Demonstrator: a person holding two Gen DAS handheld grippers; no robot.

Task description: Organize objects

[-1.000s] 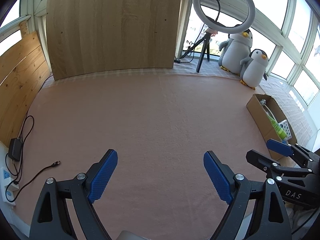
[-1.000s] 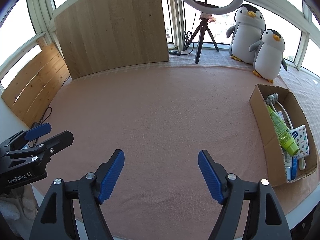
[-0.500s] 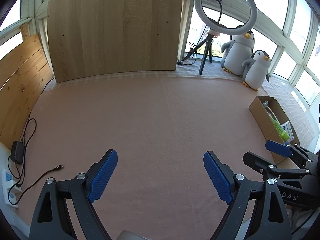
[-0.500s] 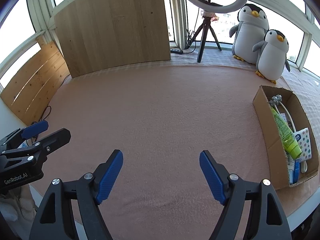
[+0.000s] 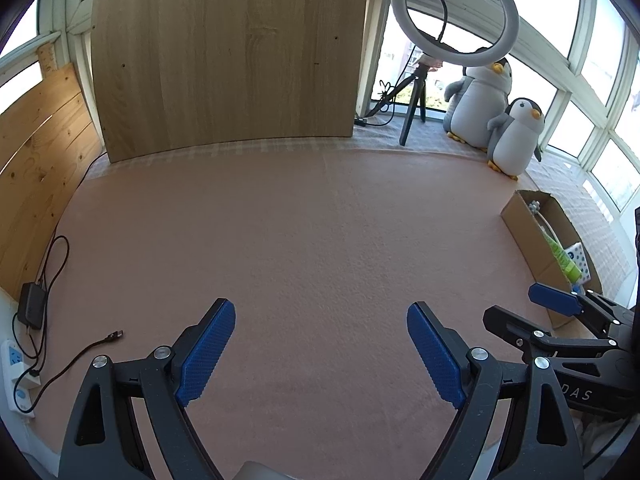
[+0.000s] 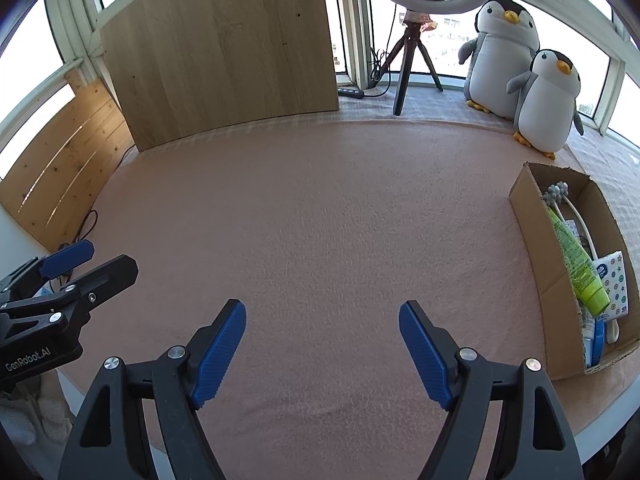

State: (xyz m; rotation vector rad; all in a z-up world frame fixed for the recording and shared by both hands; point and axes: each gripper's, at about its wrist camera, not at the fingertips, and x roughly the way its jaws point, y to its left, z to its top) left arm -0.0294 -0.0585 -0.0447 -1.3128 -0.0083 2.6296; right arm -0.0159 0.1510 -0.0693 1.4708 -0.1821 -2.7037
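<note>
A cardboard box [image 6: 532, 240] lies at the right edge of the pink mat [image 6: 320, 208]. Inside it are a green tube [image 6: 576, 264], a white packet with dots [image 6: 614, 284], a white long-handled brush [image 6: 558, 194] and a blue item [image 6: 598, 338]. The box [image 5: 528, 236] also shows at the right in the left wrist view. My left gripper [image 5: 318, 344] is open over the near mat, holding nothing. My right gripper [image 6: 322, 340] is open too, left of the box and apart from it. Each gripper appears at the side of the other's view.
A large wooden board [image 5: 228, 60] leans at the back; a plank panel [image 5: 36, 148] stands at the left. A ring light on a tripod [image 5: 452, 16] and two plush penguins [image 6: 520, 64] are at the back right. A cable [image 5: 80, 354] and power strip [image 5: 16, 376] lie at the left edge.
Both grippers have pulled back and risen slightly, so the box and penguins look smaller and farther. Both stay open and hold nothing.
</note>
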